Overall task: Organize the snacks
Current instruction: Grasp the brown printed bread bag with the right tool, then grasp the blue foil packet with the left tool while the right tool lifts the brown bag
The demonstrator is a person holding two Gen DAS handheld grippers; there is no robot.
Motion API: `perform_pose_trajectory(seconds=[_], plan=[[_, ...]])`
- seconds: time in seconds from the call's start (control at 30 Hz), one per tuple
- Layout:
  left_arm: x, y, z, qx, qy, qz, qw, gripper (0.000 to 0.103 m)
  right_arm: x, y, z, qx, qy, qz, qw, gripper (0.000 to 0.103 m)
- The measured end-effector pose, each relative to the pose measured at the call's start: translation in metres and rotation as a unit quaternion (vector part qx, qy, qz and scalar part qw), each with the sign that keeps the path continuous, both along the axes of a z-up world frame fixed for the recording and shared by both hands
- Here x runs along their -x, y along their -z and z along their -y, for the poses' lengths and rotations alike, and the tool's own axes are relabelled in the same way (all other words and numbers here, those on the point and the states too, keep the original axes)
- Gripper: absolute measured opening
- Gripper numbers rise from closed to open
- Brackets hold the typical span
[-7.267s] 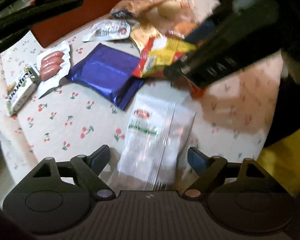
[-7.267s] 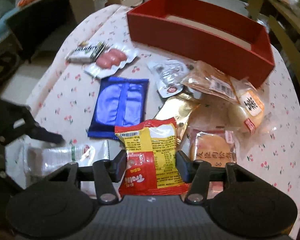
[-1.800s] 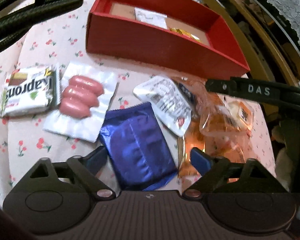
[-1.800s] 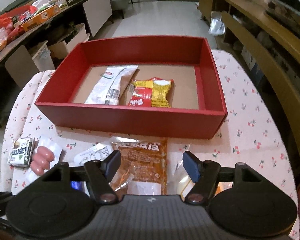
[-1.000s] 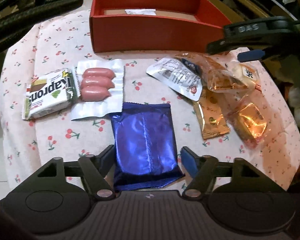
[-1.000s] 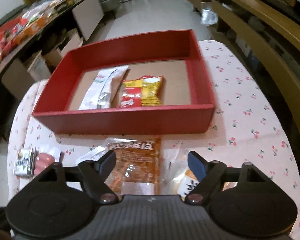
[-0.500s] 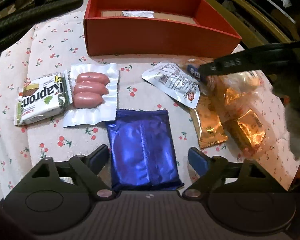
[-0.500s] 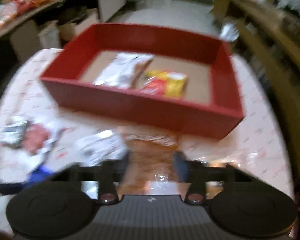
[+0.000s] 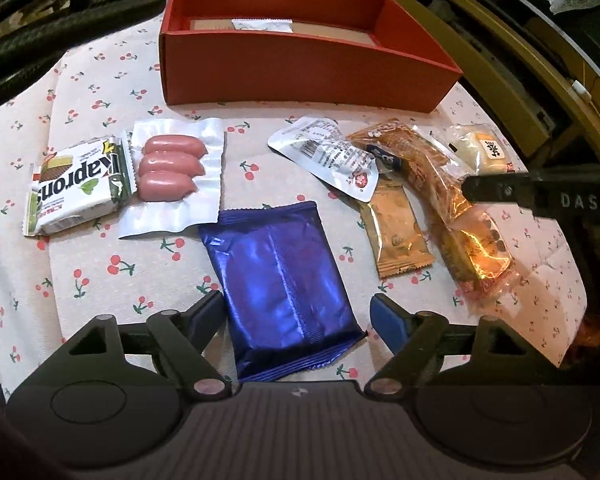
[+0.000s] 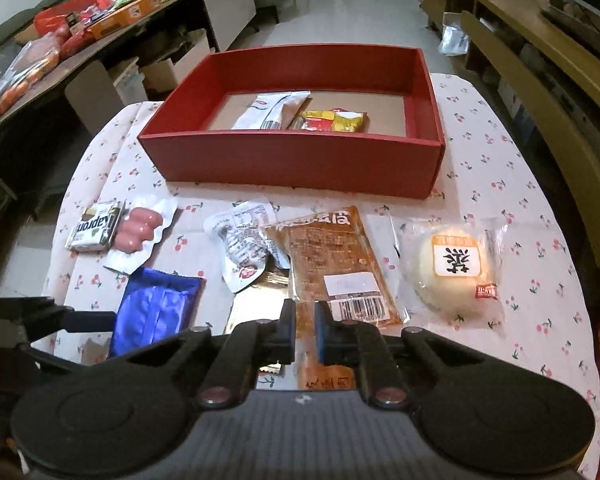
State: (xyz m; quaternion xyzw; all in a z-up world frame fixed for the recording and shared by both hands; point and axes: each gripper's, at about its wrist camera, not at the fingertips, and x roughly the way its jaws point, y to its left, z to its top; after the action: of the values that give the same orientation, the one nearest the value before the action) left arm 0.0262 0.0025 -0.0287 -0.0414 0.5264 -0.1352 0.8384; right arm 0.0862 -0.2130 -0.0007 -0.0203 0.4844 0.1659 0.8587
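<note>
My right gripper [image 10: 305, 332] has just been closing and is now pinched tight on the near end of the brown pack [image 10: 332, 260], a thin flat edge that gives the pads something to bite so I can carry it to the red box [image 10: 292, 160], which stands at the far side of the table. My left gripper [image 9: 296, 316] hangs with its jaws wide apart on either side of the blue pack [image 9: 280, 280], touching nothing I can see, lined up, I judge, for the next pick. Two snacks already lie in the box: a white pouch [image 10: 272, 110] and a red-yellow bag [image 10: 334, 120]. Seven are outside it: wafer bar [image 9: 78, 192], sausages [image 9: 170, 168], blue pack, silver pouch [image 9: 332, 158], gold sachet [image 9: 398, 232], brown pack, and bun [image 10: 454, 270].
</note>
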Motion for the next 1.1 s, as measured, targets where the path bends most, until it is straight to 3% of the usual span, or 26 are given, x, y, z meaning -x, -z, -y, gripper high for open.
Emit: perform_pose_trajectory(seconds=[0.03,0.1,0.17,0.2,0.33,0.43,0.47,0.63,0.7,0.87,1.03,1.1], plan=[[-0.001,0.001,0.000,0.001,0.000,-0.002,1.0000,0.086,-0.007,0.000,-0.005,0.017,-0.011,0.005,1.000,0.025],[-0.002,0.002,0.000,0.009,-0.001,-0.009,0.9999,0.086,-0.024,0.003,-0.014,0.054,-0.032,0.008,0.998,0.060],[-0.003,0.003,0.000,0.017,-0.001,-0.014,0.9998,0.089,-0.039,0.009,-0.020,0.082,-0.050,0.013,0.995,0.086],[-0.004,0.003,0.000,0.019,-0.003,-0.015,0.9997,0.090,-0.047,0.013,-0.025,0.097,-0.061,0.011,0.993,0.089],[-0.009,0.004,-0.003,0.035,-0.010,-0.022,0.9991,0.093,-0.071,0.041,-0.032,0.101,-0.062,-0.018,0.993,0.086],[-0.012,0.005,-0.004,0.046,-0.015,-0.026,0.9985,0.097,-0.065,0.048,-0.029,0.092,-0.053,-0.023,0.994,0.064],[-0.014,0.005,-0.004,0.051,-0.018,-0.028,0.9982,0.098,-0.061,0.045,-0.029,0.090,-0.055,-0.022,0.994,0.051],[-0.018,0.004,-0.009,0.067,-0.036,-0.030,0.9967,0.099,-0.035,0.031,-0.022,0.056,-0.043,-0.018,0.997,0.041],[-0.021,0.004,-0.010,0.073,-0.045,-0.032,0.9958,0.100,-0.025,0.022,-0.022,0.043,-0.038,-0.010,0.998,0.031],[-0.027,0.004,0.012,0.005,-0.039,-0.012,0.9992,0.095,-0.003,0.007,-0.027,0.028,-0.042,0.010,0.999,0.026],[-0.016,0.002,0.025,-0.073,-0.008,0.014,0.9972,0.074,0.009,0.000,-0.014,0.001,-0.027,0.013,1.000,0.023],[-0.011,0.001,0.020,-0.079,-0.001,0.012,0.9968,0.071,0.016,-0.003,-0.009,-0.011,-0.021,0.014,1.000,0.021]])
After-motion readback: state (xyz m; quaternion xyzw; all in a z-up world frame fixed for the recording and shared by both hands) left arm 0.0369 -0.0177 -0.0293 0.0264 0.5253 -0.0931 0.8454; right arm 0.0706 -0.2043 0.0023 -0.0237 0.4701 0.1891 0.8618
